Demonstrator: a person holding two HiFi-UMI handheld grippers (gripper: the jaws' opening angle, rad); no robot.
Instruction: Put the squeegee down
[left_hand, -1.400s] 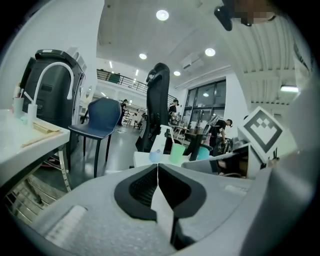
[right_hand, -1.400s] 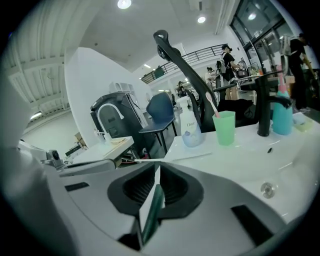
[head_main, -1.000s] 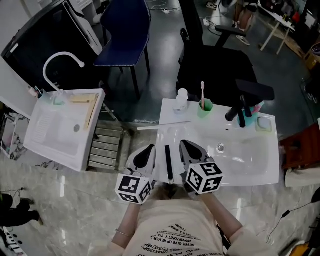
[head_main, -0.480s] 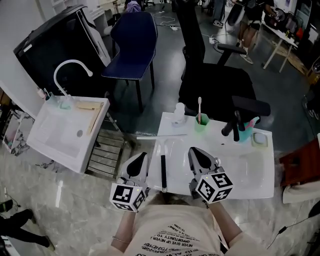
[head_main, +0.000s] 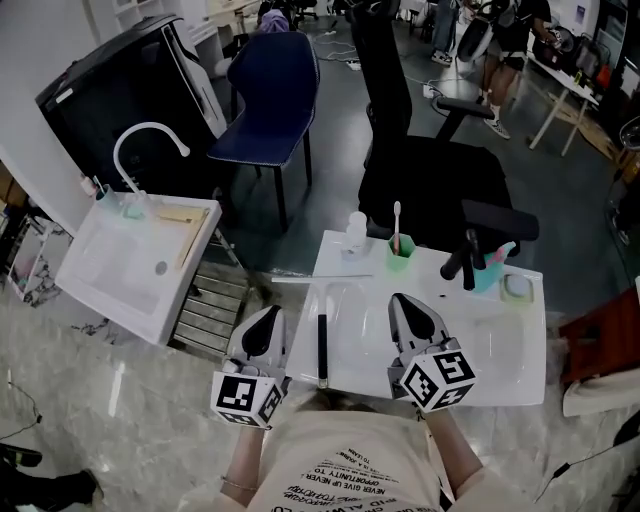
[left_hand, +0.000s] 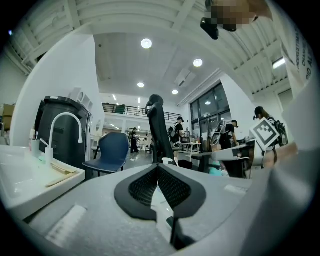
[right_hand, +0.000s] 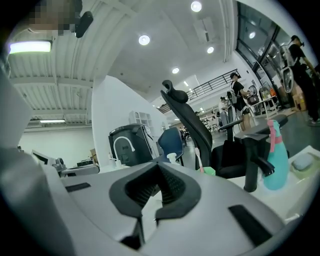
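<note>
The squeegee (head_main: 322, 350), a slim black bar, lies flat on the left part of the white sink counter (head_main: 520, 375), near its front edge. No gripper touches it. My left gripper (head_main: 268, 313) hangs to its left and my right gripper (head_main: 402, 301) to its right, both a little above the counter. The left gripper (left_hand: 158, 167) has its black pads meeting with nothing between them. The right gripper (right_hand: 159, 166) is likewise shut and empty. Both point level toward the room behind the counter.
Along the counter's back stand a white bottle (head_main: 356, 232), a green cup with a toothbrush (head_main: 400, 252), a black faucet (head_main: 465, 258), a teal spray bottle (head_main: 490, 268) and a soap dish (head_main: 516, 287). A second white sink (head_main: 130, 265) is at left. A blue chair (head_main: 270, 90) and a black office chair (head_main: 420, 170) stand behind.
Both grippers have risen and spread apart from the squeegee, which stays lying on the counter. The right one moved further right.
</note>
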